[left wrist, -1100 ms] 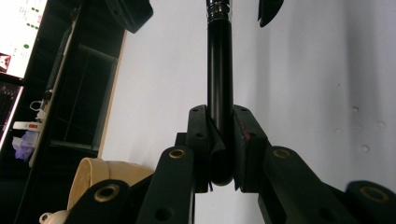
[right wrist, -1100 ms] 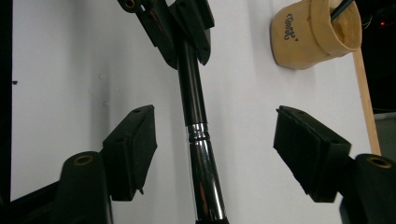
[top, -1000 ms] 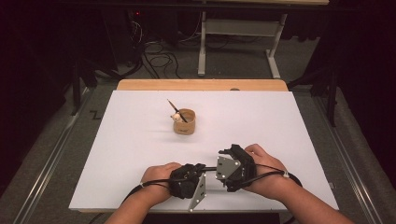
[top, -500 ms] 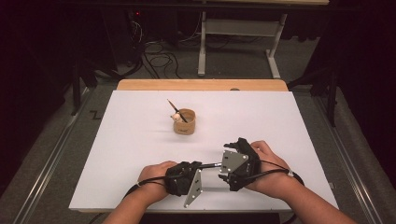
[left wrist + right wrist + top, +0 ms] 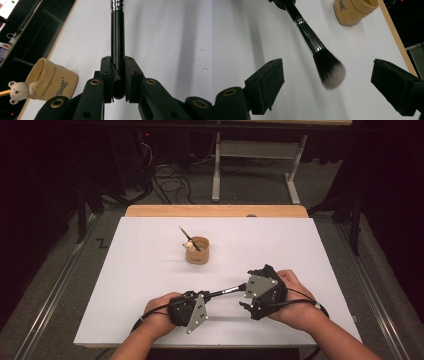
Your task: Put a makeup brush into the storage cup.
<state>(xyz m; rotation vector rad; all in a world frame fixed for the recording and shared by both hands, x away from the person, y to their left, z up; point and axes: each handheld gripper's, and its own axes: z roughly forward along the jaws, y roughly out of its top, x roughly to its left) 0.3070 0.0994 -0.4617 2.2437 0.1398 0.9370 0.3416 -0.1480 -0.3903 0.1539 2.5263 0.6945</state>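
Observation:
A makeup brush (image 5: 227, 291) with a black handle (image 5: 117, 37) and a silver ferrule spans the gap between my grippers, low over the white table top (image 5: 300, 250). My left gripper (image 5: 209, 296) (image 5: 118, 72) is shut on the end of the handle. The right gripper (image 5: 246, 294) (image 5: 328, 87) is open; its jaws have just been opening. The dark, pale-tipped bristle head (image 5: 329, 72) hangs between the pads and touches neither. A tan cup (image 5: 198, 251) (image 5: 50, 80) (image 5: 354, 10) stands farther back, with a bear-topped stick (image 5: 189, 245) (image 5: 17, 91) in it.
A wooden strip (image 5: 215, 211) runs along the table's far edge. Beyond it are a dark floor, cables and a metal stand (image 5: 260, 170). White surface lies bare on both sides of the cup.
The two grippers have drawn apart: the left one slid left with the brush, the right one went right and slightly away. The right jaws have widened around the bristle head.

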